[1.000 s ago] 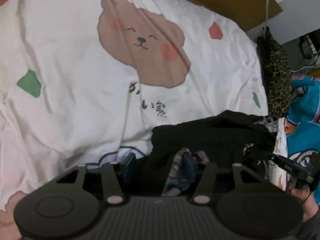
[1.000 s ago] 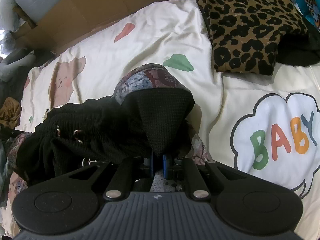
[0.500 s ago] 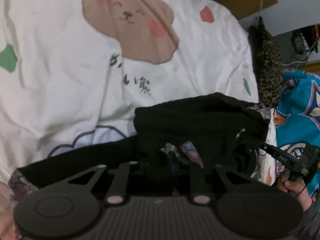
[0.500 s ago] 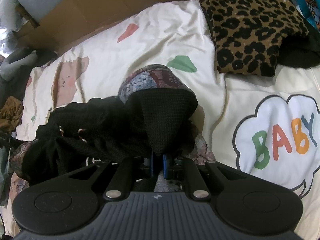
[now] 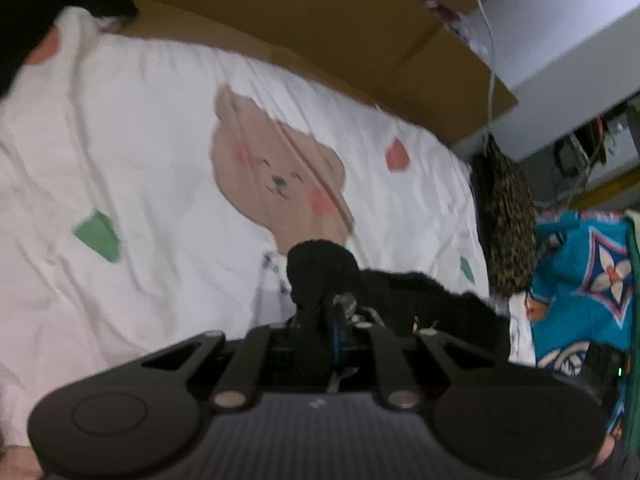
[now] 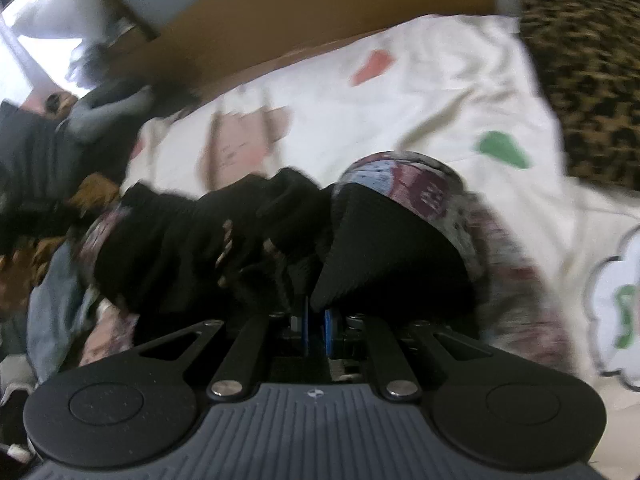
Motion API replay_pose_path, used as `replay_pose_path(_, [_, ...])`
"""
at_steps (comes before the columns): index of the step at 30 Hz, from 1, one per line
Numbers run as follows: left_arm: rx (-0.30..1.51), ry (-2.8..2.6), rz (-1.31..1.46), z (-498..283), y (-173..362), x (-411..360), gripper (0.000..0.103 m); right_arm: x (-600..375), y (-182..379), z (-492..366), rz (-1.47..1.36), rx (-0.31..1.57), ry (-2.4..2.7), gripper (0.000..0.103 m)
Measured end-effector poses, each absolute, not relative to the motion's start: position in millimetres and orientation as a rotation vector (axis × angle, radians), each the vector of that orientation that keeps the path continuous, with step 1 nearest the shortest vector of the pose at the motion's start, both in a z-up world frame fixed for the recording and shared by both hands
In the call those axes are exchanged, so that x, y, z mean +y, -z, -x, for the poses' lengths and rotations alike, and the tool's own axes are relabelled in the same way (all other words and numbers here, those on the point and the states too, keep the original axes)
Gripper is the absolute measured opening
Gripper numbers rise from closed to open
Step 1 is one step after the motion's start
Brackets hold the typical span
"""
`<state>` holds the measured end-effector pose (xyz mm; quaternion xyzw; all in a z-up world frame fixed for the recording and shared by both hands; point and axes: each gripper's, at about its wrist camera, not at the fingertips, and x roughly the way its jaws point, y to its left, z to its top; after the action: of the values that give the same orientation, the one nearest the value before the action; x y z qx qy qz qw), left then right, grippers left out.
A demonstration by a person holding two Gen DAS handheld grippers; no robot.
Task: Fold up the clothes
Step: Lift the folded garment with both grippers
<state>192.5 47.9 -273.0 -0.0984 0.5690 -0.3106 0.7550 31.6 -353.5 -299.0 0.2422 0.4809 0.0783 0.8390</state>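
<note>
**A:** Ok, going left to right from where I'm standing. White bedsheet [image 5: 152, 168] with a cartoon bear print [image 5: 276, 184] and little green and red blobs on it, brown headboard [image 5: 304, 20] running along behind. The left gripper [image 5: 338, 320] has a bunched wad of the black garment [image 5: 320, 268] between its fingers, and the jaws are closing on it, pretty much pinched tight already. The rest of the black fabric trails off to the right of it.

**B:** And the other one?

**A:** The right gripper [image 6: 316, 320] is clenched on the same black garment [image 6: 384, 256]. You can see a cone-shaped fold of black knit standing up right out of the blue pads [image 6: 329, 330], with a patterned lining [image 6: 404, 176] in purplish and pale blue curling over the top of it. The rest of the piece slumps in a crumpled heap to the left of that gripper.

**B:** So where's the garment overall?

**A:** Strung between the two grippers, over the sheet. Whether the middle touches the bed, can't tell, it's all motion blur.

**B:** Anything else around?

**A:** Leopard-print cloth [image 6: 580, 64] at the far right edge of the bed, touching the sheet. In the left camera there's also a teal patterned fabric [image 5: 580, 280] beyond it. Pile of other clothes [image 6: 52, 216] on the far left of the right camera's view, too blurry to sort out.
</note>
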Motion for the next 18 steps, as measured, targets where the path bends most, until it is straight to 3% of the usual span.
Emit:
replay_pose_path(3, [1.233,0.654,0.226,-196,270,62,0.011,-326,299,-34,-0.527,1.034,-0.234,0.005])
replay_pose_path(4, [1.230,0.649,0.228,-196,270,67,0.011,-318,300,-34,-0.533,1.041,-0.256,0.000])
replay_pose_path(11, [1.294,0.615,0.215,-188,297,87,0.011,-261,319,-26,-0.464,1.158,-0.357,0.000])
replay_pose_path(18, [1.337,0.600,0.226,-185,317,102,0.011,-298,294,-48,-0.478,1.075,-0.281,0.002])
